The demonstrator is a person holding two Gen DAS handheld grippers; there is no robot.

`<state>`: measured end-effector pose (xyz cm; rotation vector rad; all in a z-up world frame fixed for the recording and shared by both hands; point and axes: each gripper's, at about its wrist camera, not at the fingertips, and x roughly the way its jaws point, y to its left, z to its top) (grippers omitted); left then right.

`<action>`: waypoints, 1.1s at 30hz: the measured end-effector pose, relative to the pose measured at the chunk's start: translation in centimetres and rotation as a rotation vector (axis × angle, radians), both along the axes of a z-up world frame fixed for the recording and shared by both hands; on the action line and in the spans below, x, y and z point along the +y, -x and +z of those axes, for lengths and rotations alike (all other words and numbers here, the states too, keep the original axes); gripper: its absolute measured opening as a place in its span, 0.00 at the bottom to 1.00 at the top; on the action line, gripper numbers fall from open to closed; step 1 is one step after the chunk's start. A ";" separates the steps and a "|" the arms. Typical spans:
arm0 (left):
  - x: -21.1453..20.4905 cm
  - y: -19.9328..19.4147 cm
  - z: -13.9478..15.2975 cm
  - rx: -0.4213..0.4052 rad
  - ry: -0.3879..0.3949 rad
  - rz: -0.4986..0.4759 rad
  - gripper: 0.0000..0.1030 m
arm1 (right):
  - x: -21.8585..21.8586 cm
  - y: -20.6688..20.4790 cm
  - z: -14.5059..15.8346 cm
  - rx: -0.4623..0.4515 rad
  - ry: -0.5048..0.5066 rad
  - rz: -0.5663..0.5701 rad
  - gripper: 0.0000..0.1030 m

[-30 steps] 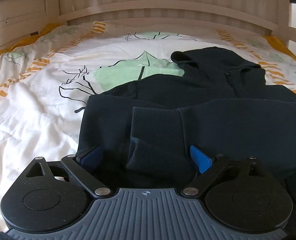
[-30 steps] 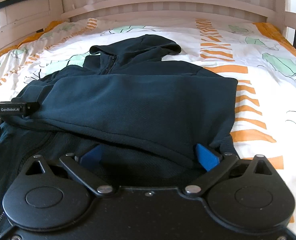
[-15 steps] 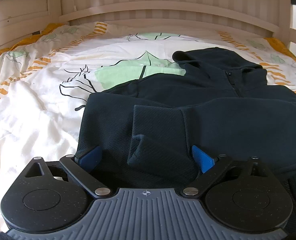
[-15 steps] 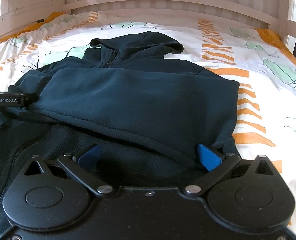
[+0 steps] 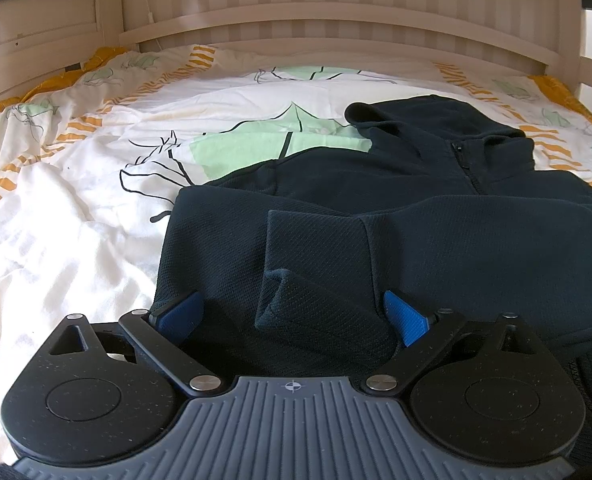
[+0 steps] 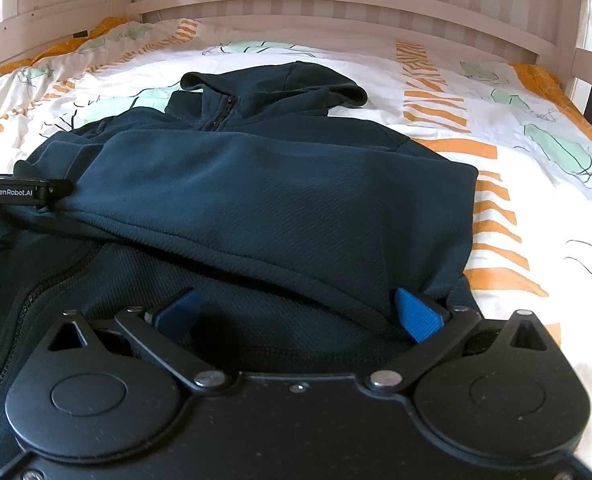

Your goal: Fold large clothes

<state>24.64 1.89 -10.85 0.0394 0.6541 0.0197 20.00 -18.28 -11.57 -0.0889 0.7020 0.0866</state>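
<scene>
A dark navy zip hoodie (image 5: 436,240) lies on the bed, hood toward the headboard, both sleeves folded across its chest. My left gripper (image 5: 291,312) is open, its blue pads spread wide around a sleeve cuff (image 5: 316,272) at the hoodie's lower left. My right gripper (image 6: 296,312) is open too, its blue pads wide over the hoodie (image 6: 275,184) near its lower right hem. The left gripper's side shows at the left edge of the right wrist view (image 6: 19,192), beside the folded sleeve.
The hoodie lies on a white duvet (image 5: 75,220) with green leaf and orange stripe prints. A pale wooden slatted headboard (image 5: 336,20) stands beyond, with side rails (image 6: 588,64) left and right. Bare duvet shows left and right of the hoodie.
Both views have tilted up slightly, so the hoodie sits a little lower in frame. The jaws stay wide open and the hoodie has not moved.
</scene>
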 end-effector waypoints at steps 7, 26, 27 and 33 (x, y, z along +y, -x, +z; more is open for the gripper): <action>0.0 0.0 0.0 0.000 0.001 0.000 0.96 | -0.1 0.0 0.0 -0.001 -0.003 0.000 0.99; -0.1 -0.4 -0.4 0.002 -0.011 0.006 1.00 | 0.2 0.1 -0.1 -0.003 0.013 -0.001 0.99; -0.1 -0.5 -0.5 0.003 -0.010 0.008 1.00 | 0.1 0.1 -0.1 -0.004 0.011 -0.001 1.00; 0.0 -0.5 -0.7 0.000 -0.002 0.010 1.00 | 0.1 0.0 -0.2 0.000 0.009 -0.002 1.00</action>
